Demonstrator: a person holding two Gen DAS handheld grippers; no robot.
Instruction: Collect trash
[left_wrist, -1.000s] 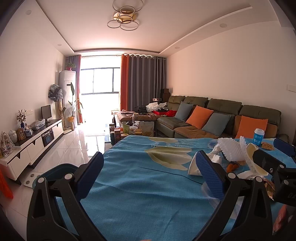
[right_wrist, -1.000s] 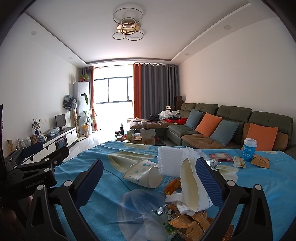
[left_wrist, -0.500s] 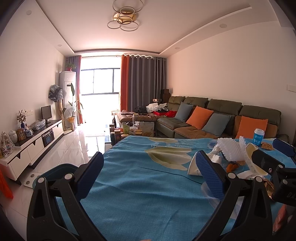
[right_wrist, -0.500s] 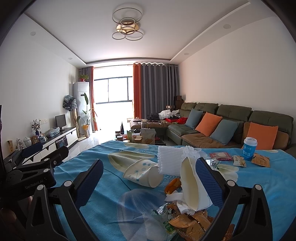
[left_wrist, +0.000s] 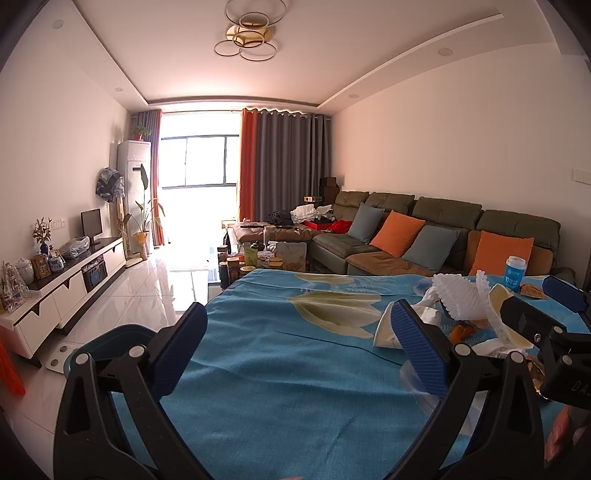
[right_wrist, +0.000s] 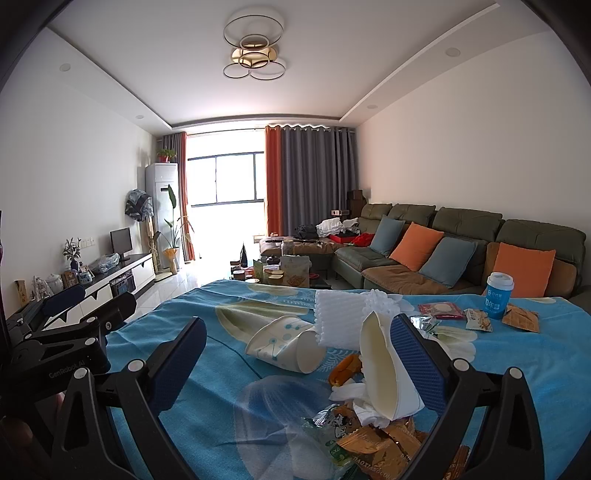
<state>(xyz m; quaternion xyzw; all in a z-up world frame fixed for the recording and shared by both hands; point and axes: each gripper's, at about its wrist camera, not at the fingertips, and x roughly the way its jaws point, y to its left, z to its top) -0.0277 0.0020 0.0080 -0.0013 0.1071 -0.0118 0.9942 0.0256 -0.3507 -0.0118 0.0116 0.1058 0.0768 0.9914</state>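
A pile of trash lies on the blue tablecloth: a tipped paper cup with blue dots, a crushed cream cup, white foam netting, an orange scrap, crumpled tissue and snack wrappers. My right gripper hovers open just before the pile, empty. My left gripper is open and empty over bare cloth, left of the pile. A blue-and-white cup stands upright at the far right with flat wrappers beside it.
A dark blue bin sits on the floor off the table's left edge. Beyond the table are a cluttered coffee table, a green sofa with orange cushions and a white TV cabinet.
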